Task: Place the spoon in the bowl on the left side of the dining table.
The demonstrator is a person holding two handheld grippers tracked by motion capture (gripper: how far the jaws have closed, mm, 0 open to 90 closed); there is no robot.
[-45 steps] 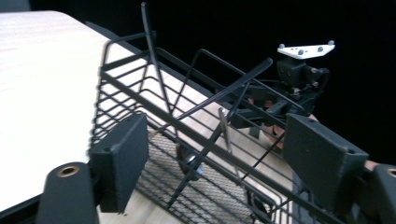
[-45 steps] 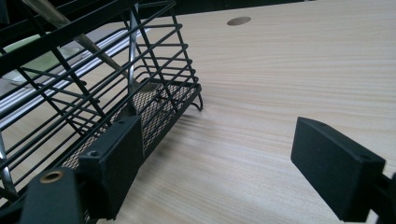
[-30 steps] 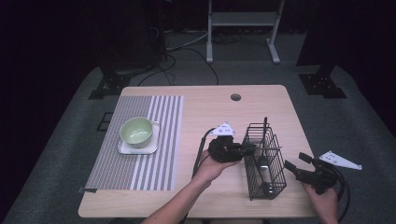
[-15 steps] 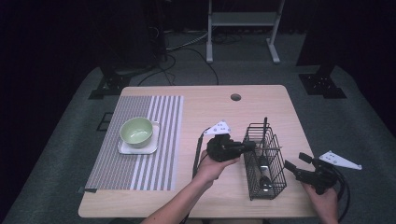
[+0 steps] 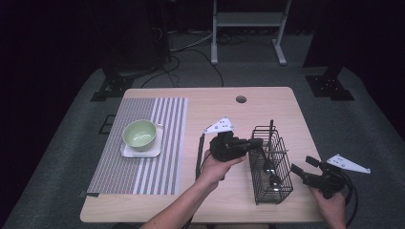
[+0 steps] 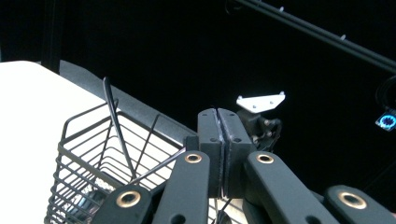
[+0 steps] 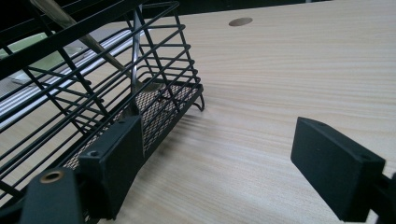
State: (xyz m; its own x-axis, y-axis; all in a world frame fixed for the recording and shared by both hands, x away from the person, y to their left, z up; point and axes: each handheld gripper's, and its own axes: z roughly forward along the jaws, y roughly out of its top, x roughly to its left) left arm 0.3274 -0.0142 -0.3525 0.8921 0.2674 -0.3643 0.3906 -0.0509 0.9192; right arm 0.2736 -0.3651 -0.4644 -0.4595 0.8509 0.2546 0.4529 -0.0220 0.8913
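Observation:
A black wire basket [image 5: 282,187] stands on the right half of the wooden table [image 5: 224,200], with metal utensils [image 5: 268,166] lying in it and a dark handle [image 5: 271,128] sticking up. My left gripper [image 5: 258,141] reaches over the basket's left rim. In the left gripper view its jaws [image 6: 218,140] are pressed together, and a thin metal utensil [image 6: 159,168] runs from them down into the basket [image 6: 88,154]. My right gripper [image 5: 302,165] is open, low beside the basket's right side. In the right gripper view [image 7: 224,168] there is only bare table between the jaws, and the left jaw is next to the basket's base [image 7: 159,102].
A green bowl [image 5: 139,133] sits on a white square plate [image 5: 152,152] on a striped placemat [image 5: 157,176] at the left. A cable hole [image 5: 241,99] is near the table's far edge. A white stand [image 5: 248,28] is on the floor beyond.
My left gripper has edged right and slightly away from me, its jaws now over the basket's rim. The right gripper and the basket have stayed put.

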